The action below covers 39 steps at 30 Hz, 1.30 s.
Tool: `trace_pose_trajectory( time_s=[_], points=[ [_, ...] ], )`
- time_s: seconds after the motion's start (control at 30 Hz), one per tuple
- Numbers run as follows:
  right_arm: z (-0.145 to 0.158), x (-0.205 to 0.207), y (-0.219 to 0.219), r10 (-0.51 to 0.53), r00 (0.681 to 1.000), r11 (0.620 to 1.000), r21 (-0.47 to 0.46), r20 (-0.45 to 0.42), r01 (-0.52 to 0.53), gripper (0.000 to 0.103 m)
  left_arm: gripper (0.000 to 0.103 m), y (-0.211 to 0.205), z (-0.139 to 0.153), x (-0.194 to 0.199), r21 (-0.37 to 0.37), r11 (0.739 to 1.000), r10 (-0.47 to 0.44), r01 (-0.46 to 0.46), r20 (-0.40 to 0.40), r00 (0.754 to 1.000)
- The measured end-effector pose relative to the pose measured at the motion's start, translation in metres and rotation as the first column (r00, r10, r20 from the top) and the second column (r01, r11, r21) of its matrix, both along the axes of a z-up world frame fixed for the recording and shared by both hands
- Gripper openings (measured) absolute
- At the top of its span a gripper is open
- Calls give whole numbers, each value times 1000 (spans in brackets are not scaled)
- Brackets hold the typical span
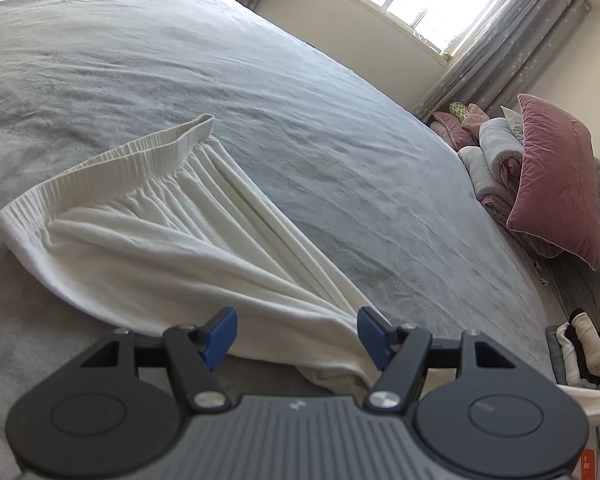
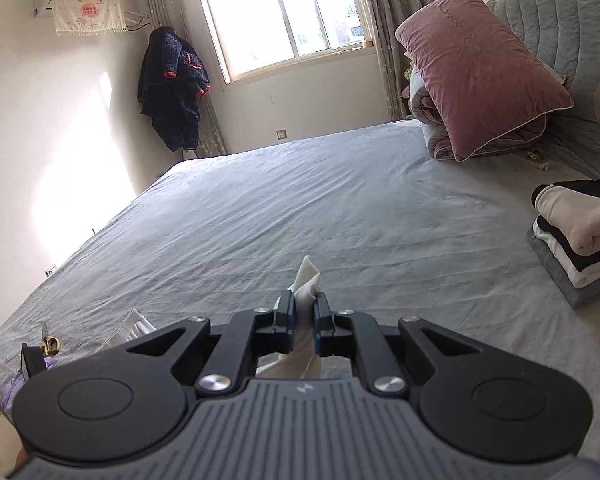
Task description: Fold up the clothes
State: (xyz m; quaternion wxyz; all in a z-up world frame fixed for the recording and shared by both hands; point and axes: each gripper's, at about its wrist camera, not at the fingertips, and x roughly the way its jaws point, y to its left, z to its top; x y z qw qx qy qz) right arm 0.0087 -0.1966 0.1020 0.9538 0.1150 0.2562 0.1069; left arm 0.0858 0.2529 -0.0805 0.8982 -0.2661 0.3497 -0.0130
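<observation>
White garment [image 1: 172, 240] on grey bed [image 1: 340, 120]

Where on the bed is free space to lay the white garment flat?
Free: the wide grey sheet between the white garment and the pink pillow. Crowded: the right edge, with the folded stack and rolled quilt.

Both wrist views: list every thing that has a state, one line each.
white garment: spread on the bed, one end pinched and pulled up.
right gripper: shut on the white garment.
left gripper: open, over the garment, holding nothing.
stack of clothes: folded, on the bed.
pink pillow: leaning on rolled bedding.
window: looks closed.
dark jacket: hanging in the corner.
</observation>
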Motion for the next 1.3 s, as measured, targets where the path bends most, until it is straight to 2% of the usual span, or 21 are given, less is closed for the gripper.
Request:
trace_pose_trajectory(
  time_s=[0.2, 0.47, 0.77, 0.9, 0.97, 1.0, 1.03, 1.17, 1.3],
  points=[
    [-23, -34, -3, 39, 997, 997, 62, -66, -35, 11, 67, -8, 5, -5, 18, 999, -28, 28, 29, 999],
    [-86, -56, -4, 27, 972, 994, 112, -233, -1, 11, 67, -26, 5, -6, 39, 996, -79, 78, 30, 996],
    [-152, -69, 3, 18, 932, 998, 56, -363, 3, 14, 67, -37, 2, 0, 40, 995, -92, 91, 16, 996],
    [-158, -66, 3, 10, 925, 999, 35, -380, 4, 19, 67, -41, 1, 4, 28, 996, -87, 86, 13, 996],
    [-156, -61, 3, 2, 929, 1000, 16, -370, 4, 32, 63, -43, 2, 6, 18, 997, -76, 76, 22, 997],
    [-154, -59, 3, 1, 933, 1000, 8, -359, 2, 46, 61, -44, 3, 7, 13, 997, -71, 70, 29, 997],
    [-152, -58, 3, 3, 938, 1000, 2, -348, -2, 49, 59, -45, 4, 8, 5, 997, -71, 71, 37, 997],
    [-149, -43, 7, 19, 949, 999, -24, -315, -28, 49, 55, -54, 6, 14, -18, 996, -87, 87, 45, 995],
    [-155, -19, 8, 29, 946, 1000, 1, -322, -31, 49, 54, -67, 4, 25, -31, 993, -113, 114, 34, 993]
  ],
)
